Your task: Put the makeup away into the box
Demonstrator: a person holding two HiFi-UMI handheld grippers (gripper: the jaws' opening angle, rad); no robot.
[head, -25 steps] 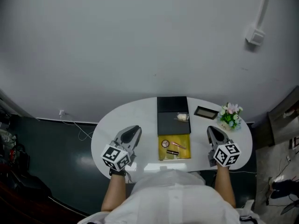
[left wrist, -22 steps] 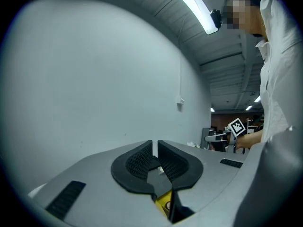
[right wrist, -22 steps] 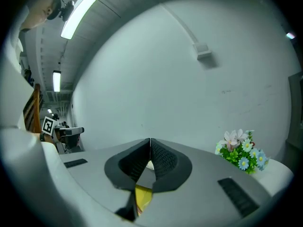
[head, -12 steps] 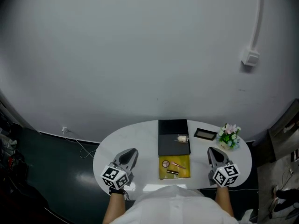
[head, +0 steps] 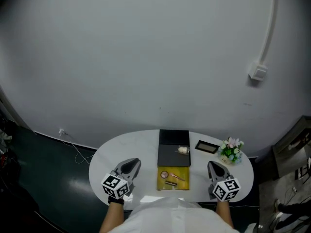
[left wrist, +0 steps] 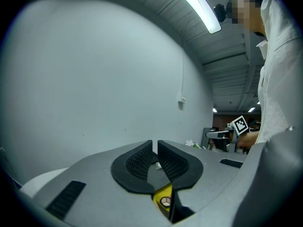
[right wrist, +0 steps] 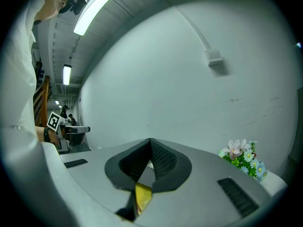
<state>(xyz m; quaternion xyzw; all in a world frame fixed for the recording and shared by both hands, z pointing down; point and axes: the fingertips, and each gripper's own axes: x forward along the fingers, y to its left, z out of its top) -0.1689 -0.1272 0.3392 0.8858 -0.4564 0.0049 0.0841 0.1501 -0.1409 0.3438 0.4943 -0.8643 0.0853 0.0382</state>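
**Makeup box** [head: 183,184]: set open at mid-table [head: 141,152], yellow-lined, its black lid [head: 170,153] laid back toward the wall.
**Contents:** a round compact [head: 164,174], a pink stick [head: 176,176] and a dark tube [head: 171,183] are seen inside.
**Outside it:** a whitish piece [head: 183,150] rests on the lid. A dark flat palette [head: 207,146] lies on the table just right of the lid, its long axis running roughly across the table.
**Left gripper** [left wrist: 155,148]: held left of the box, jaws a narrow slit apart, nothing between.
**Right gripper** [right wrist: 150,145]: held right of the box, jaws closed together, empty.
**Relation:** the palette lies ahead and slightly left of the right gripper, judged the nearer. Such a layout would be met mid-tidying or mid-unpacking.
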